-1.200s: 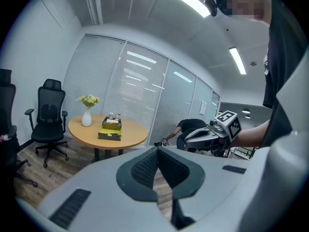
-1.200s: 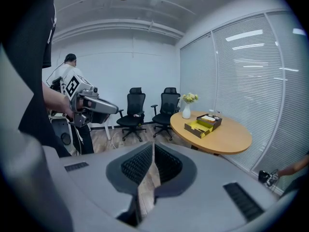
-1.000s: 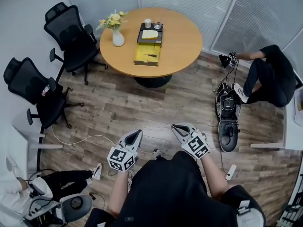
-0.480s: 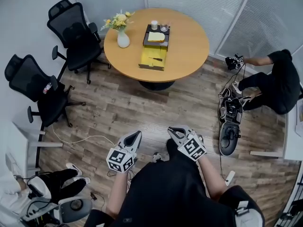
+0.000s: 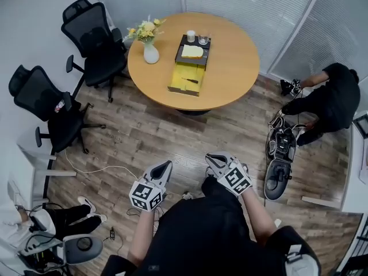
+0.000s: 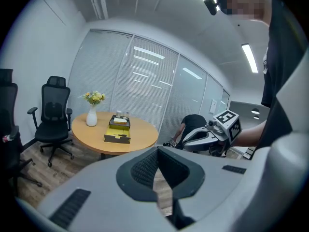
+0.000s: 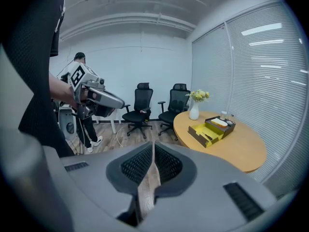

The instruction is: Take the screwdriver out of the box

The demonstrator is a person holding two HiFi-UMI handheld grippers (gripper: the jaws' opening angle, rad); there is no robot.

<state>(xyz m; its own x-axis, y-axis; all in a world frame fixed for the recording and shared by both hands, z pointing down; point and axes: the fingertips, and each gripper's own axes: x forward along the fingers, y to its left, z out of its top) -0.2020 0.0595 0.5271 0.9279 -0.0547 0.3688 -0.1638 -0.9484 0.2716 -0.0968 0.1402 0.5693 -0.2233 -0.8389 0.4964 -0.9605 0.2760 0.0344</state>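
The yellow box [image 5: 183, 72] lies open on the round table [image 5: 233, 59], near the flower vase [image 5: 151, 53]. A slim dark shape on its yellow floor looks like the screwdriver [image 5: 190, 80]. The person stands well apart from the table, so both tools are carried low in front of the body, aimed toward it rather than reaching. The left gripper [image 5: 166, 165] and right gripper [image 5: 213, 156] each keep their 2 jaws pressed together on nothing, a likely carrying posture; they must spread before any pickup.
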